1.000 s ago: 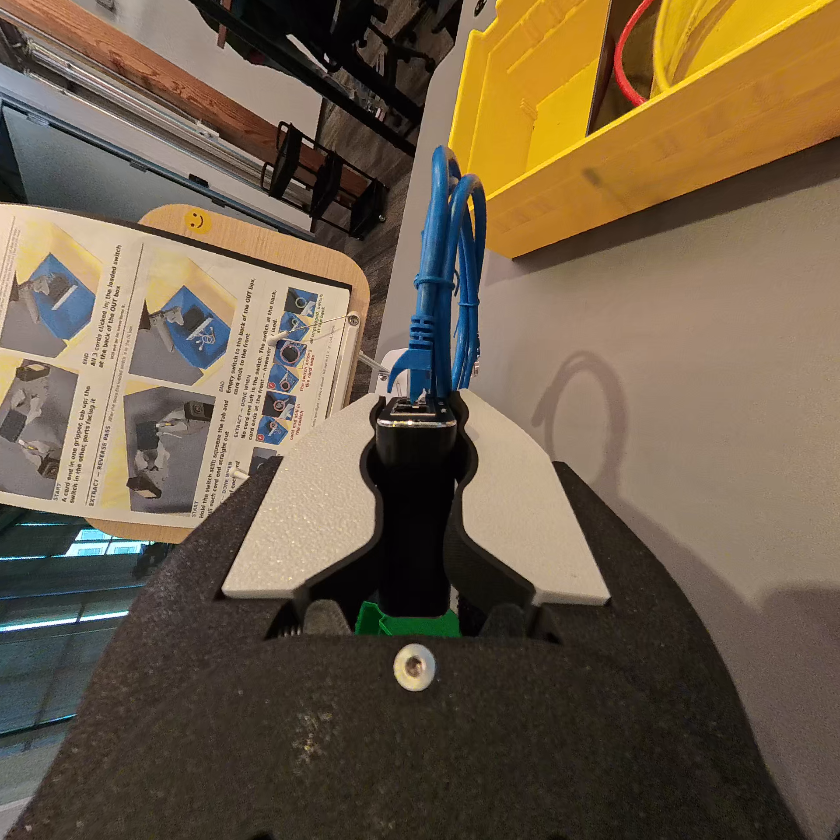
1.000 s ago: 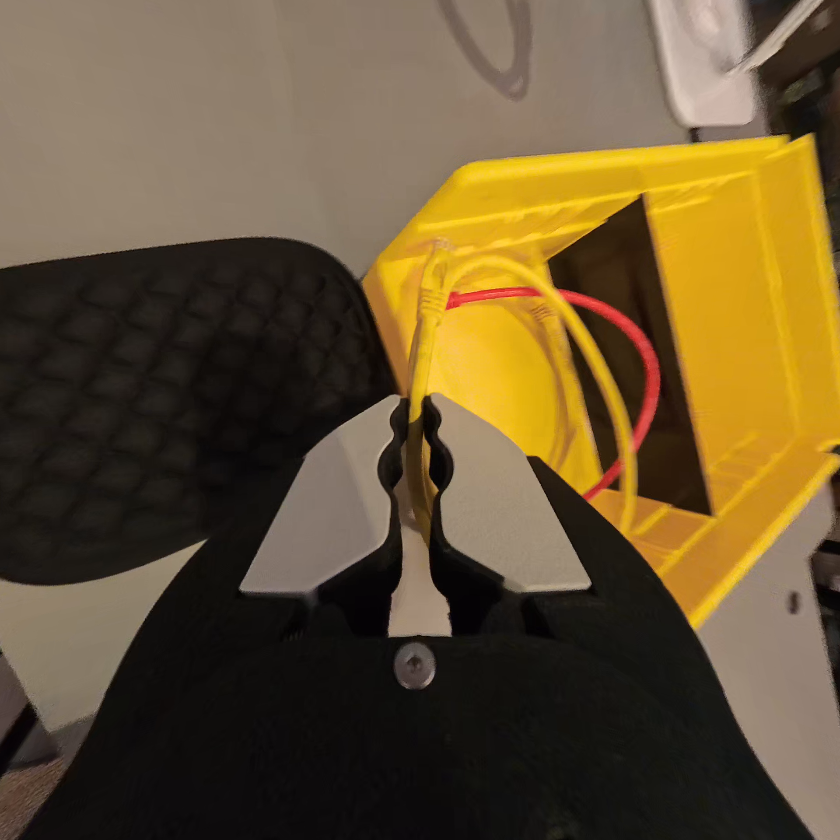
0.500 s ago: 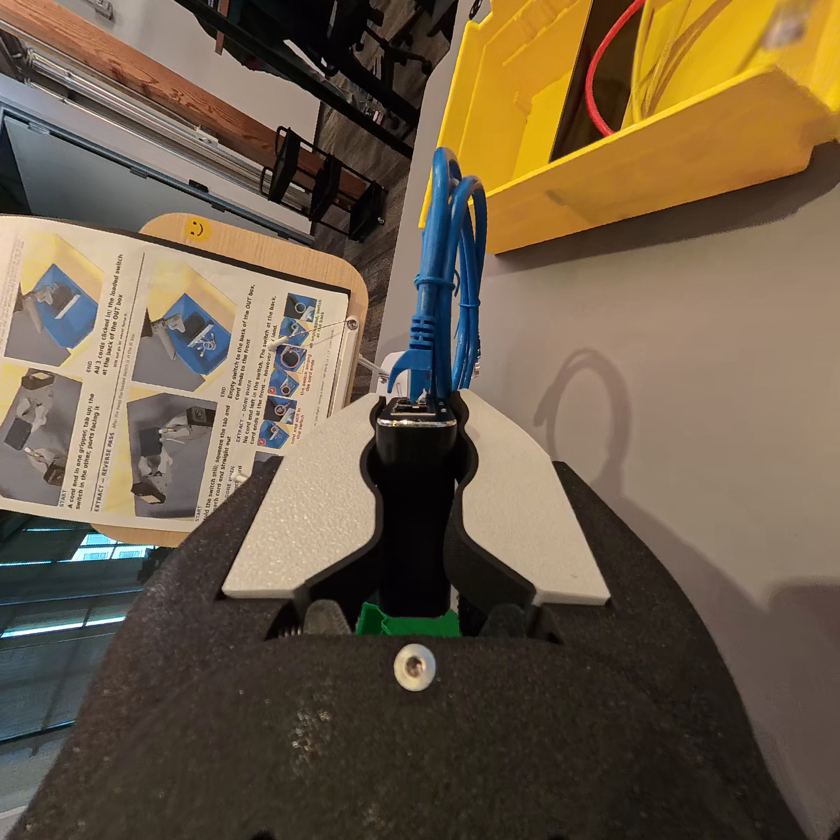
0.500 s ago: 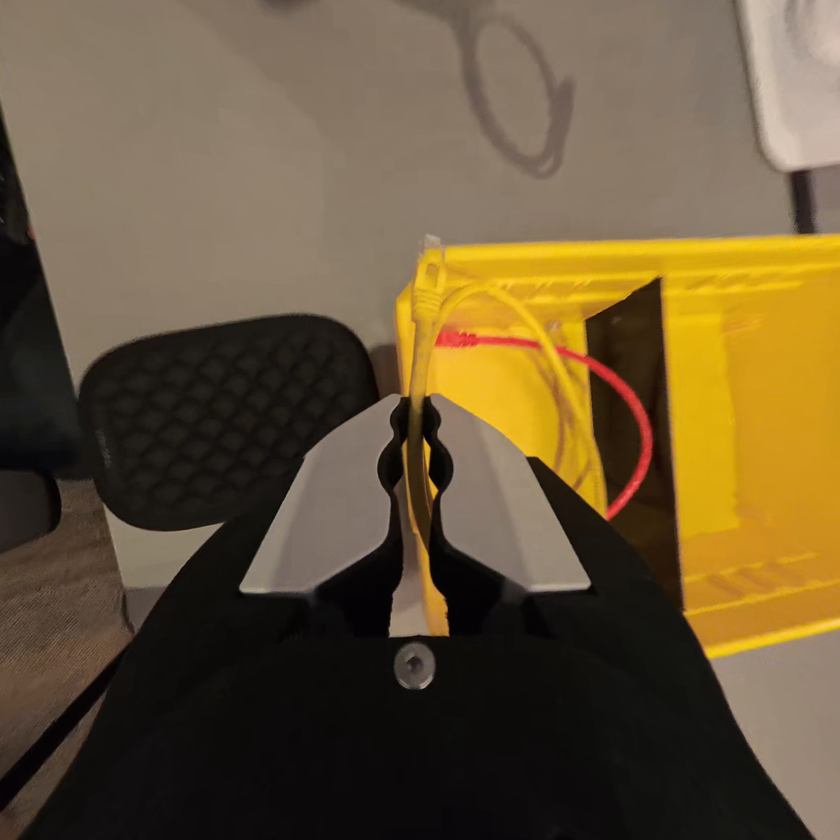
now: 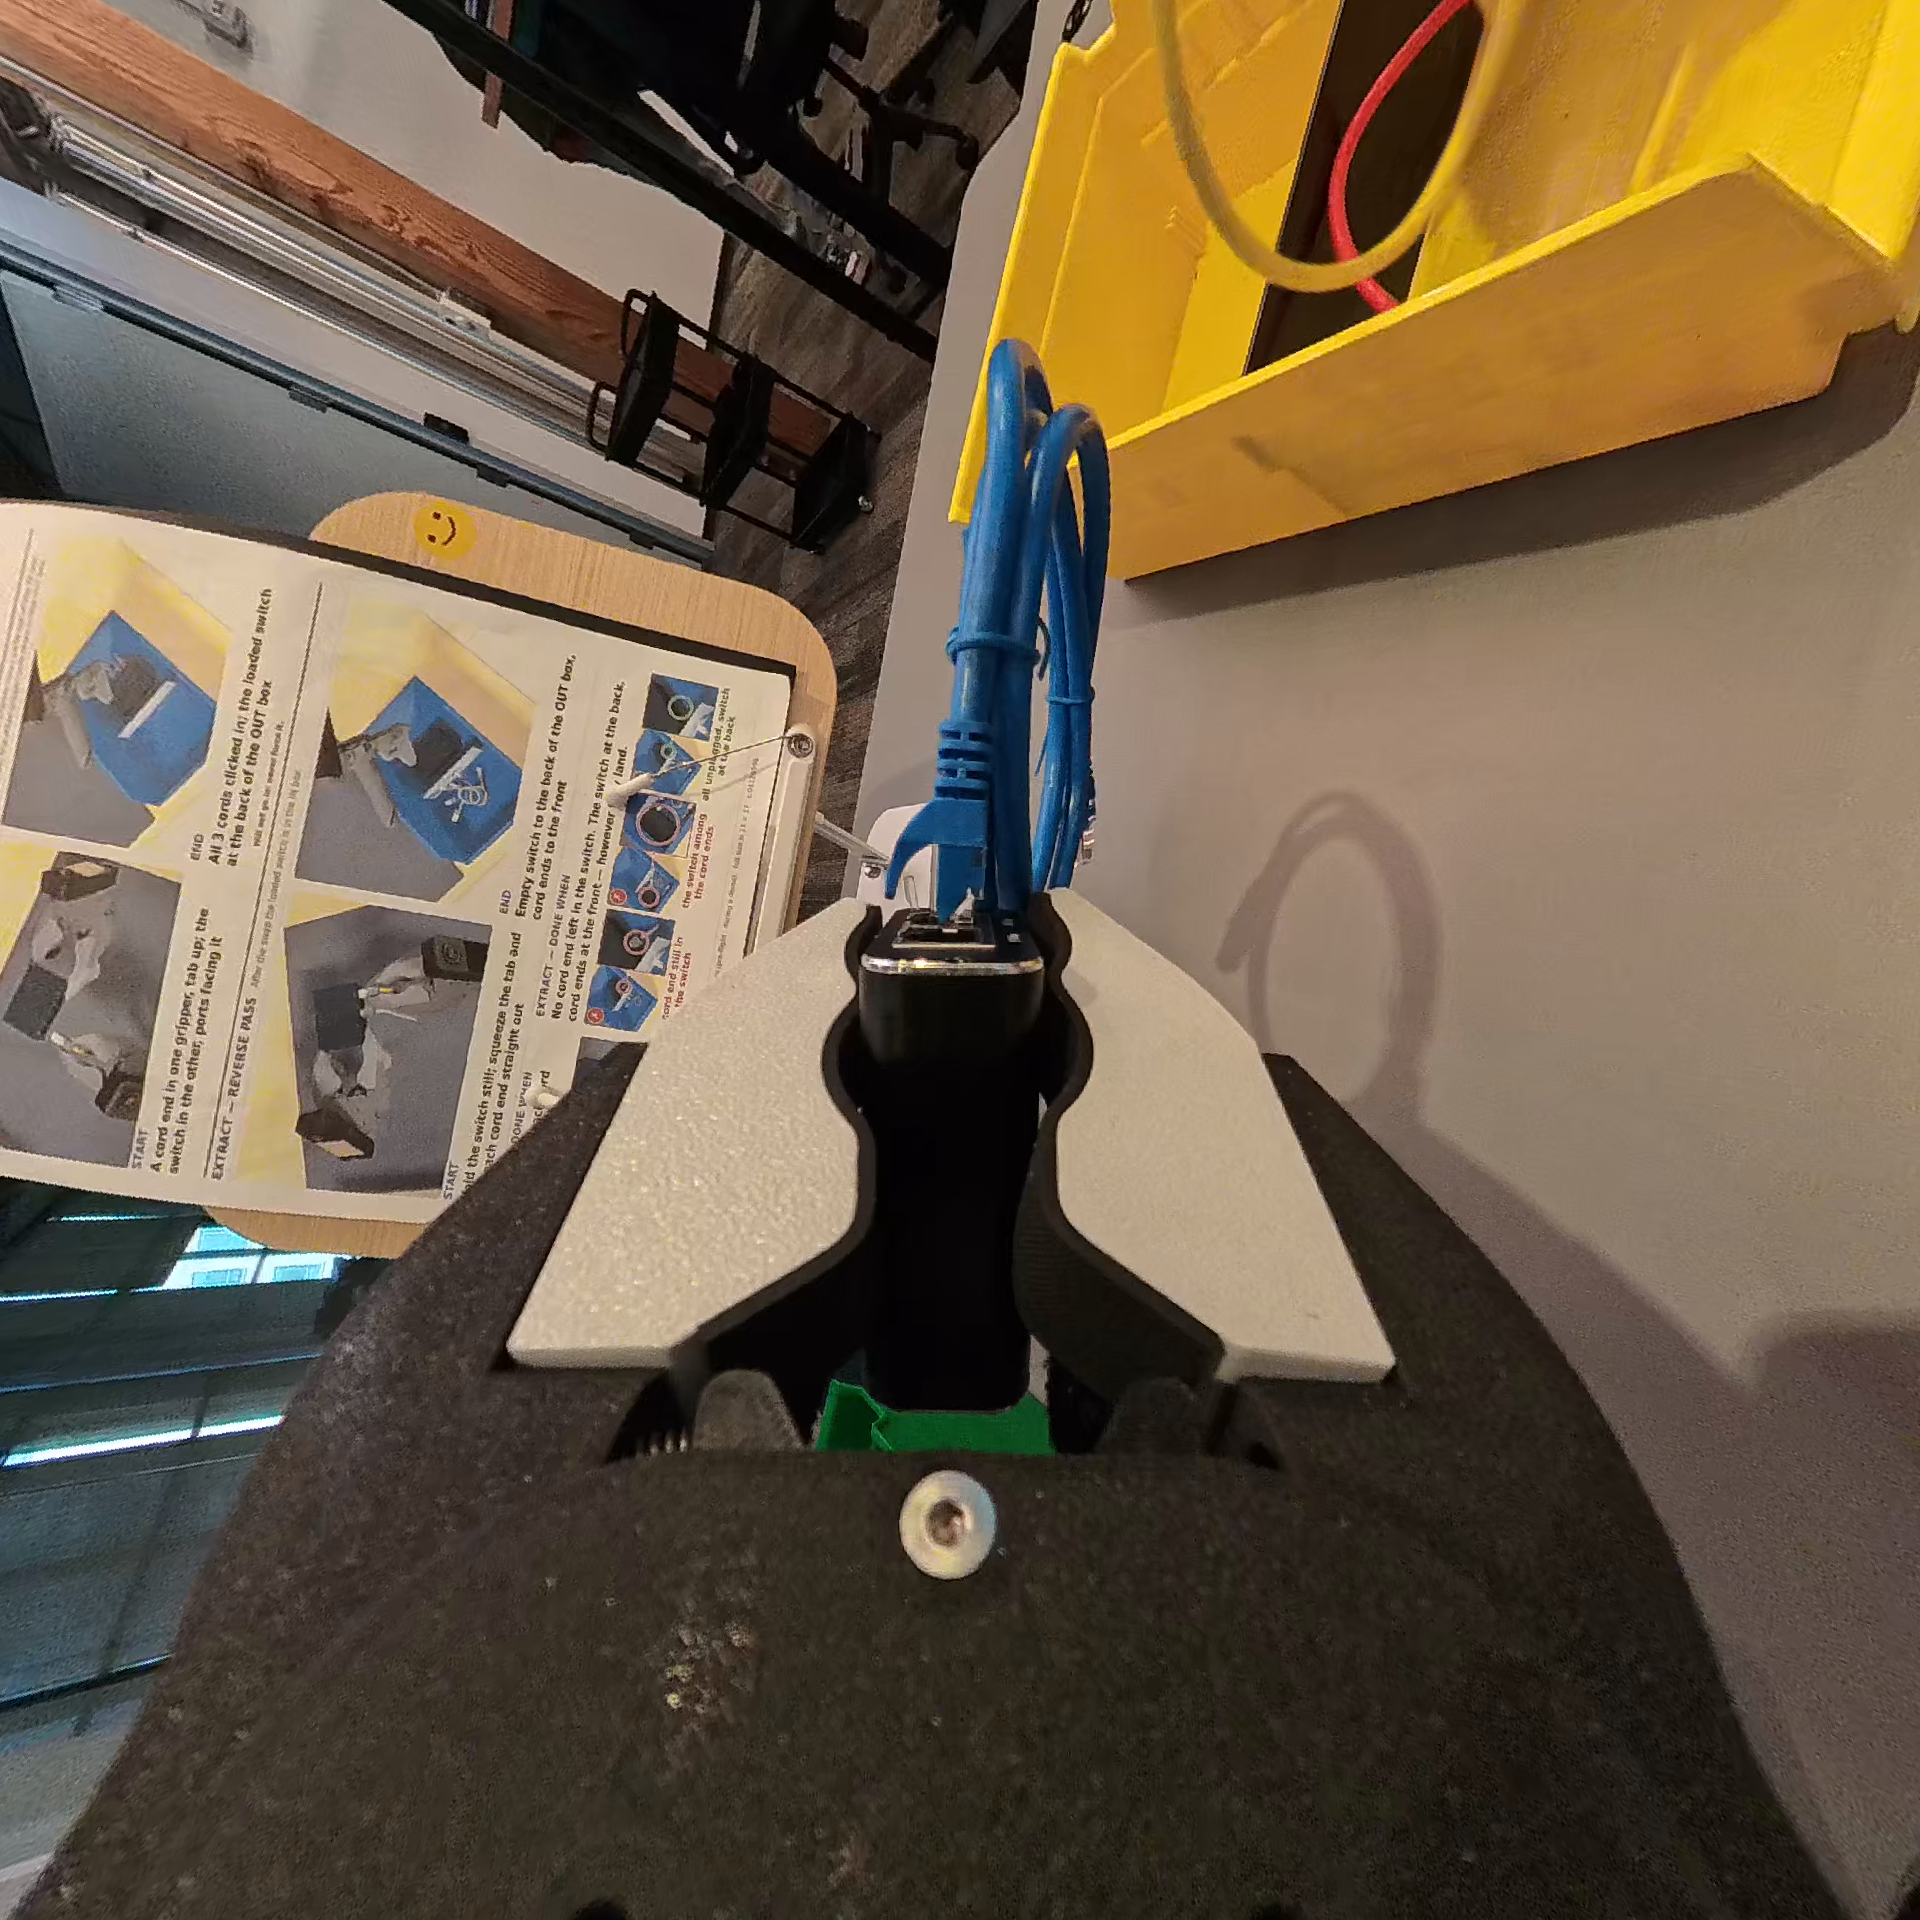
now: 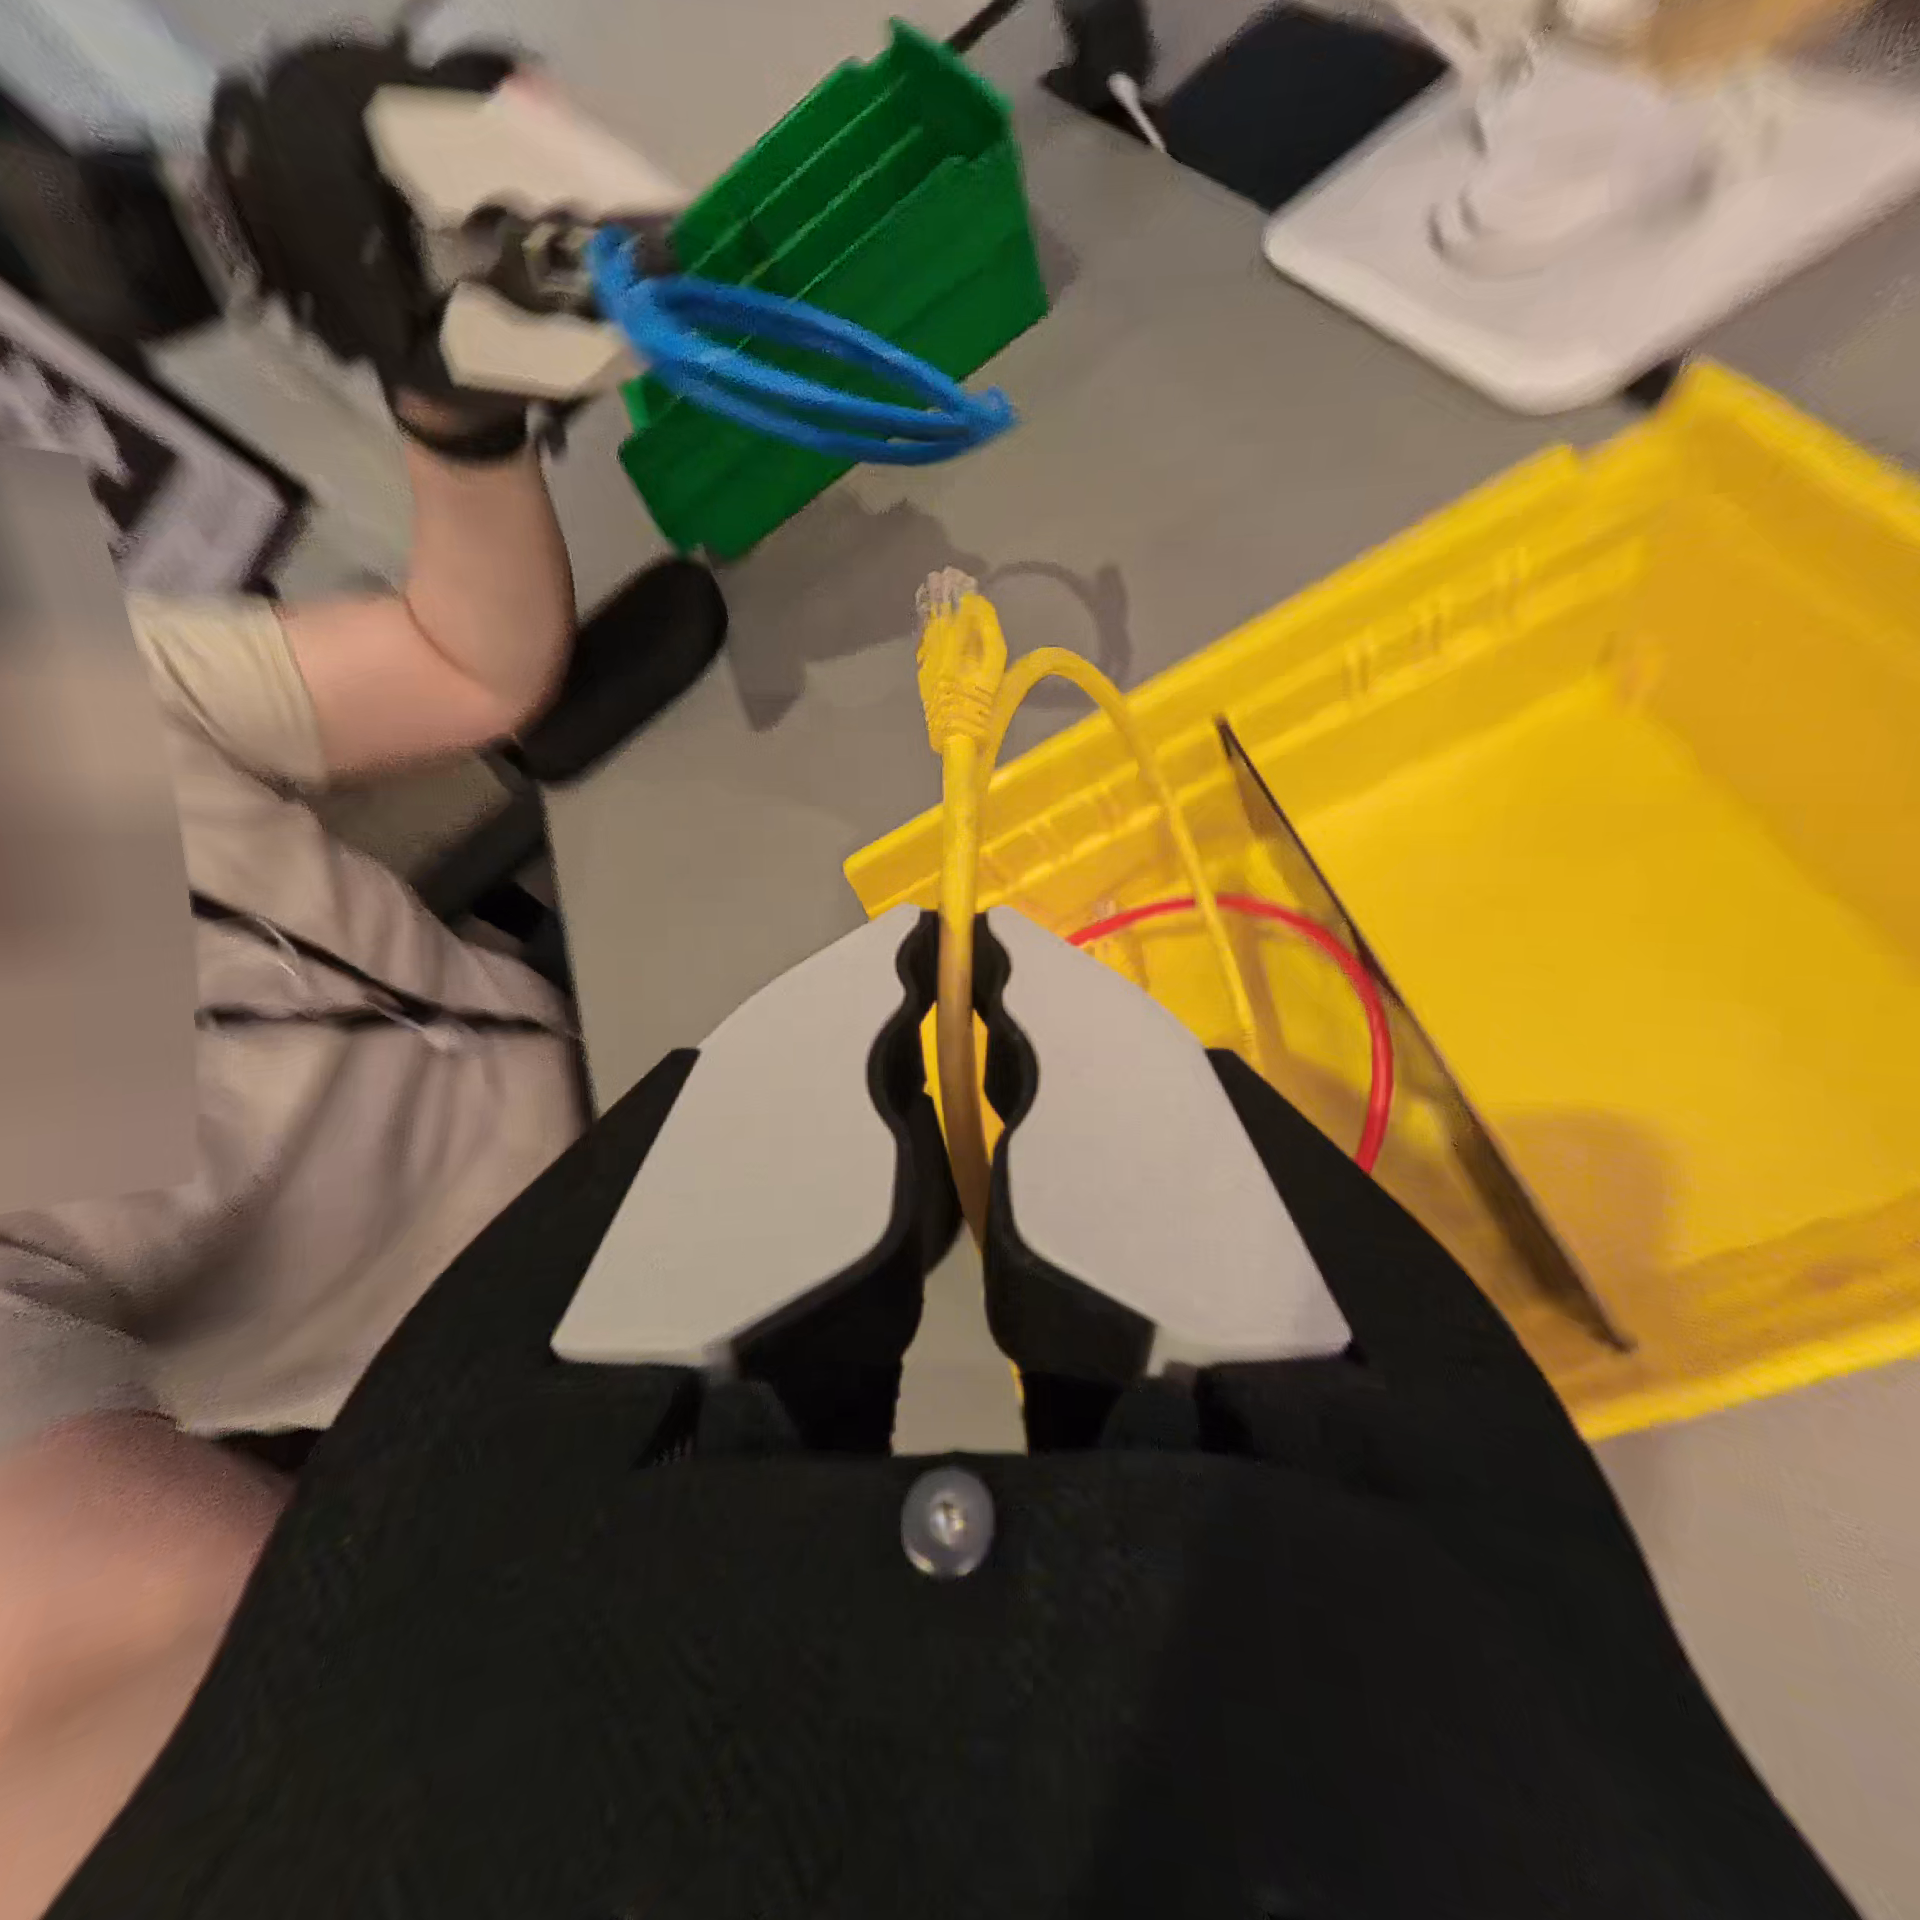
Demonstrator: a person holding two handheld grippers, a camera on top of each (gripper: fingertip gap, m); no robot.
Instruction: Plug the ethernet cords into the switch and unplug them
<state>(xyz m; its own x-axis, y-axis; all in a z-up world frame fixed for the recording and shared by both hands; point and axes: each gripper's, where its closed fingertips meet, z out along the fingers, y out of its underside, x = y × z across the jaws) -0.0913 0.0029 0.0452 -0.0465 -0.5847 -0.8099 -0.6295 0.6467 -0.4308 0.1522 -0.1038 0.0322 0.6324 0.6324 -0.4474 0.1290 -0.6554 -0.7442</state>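
Cords number three: blue cord [image 5: 1023,623], yellow cord [image 6: 961,790], red cord [image 6: 1351,997].

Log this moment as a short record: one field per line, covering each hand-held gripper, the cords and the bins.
left hand-held gripper: shut on the black switch
blue cord: one end plugged into the switch, the rest coiled
right hand-held gripper: shut on the yellow cord, plug sticking out past the fingertips
red cord: lying in the yellow bin
green bin: on the grey table
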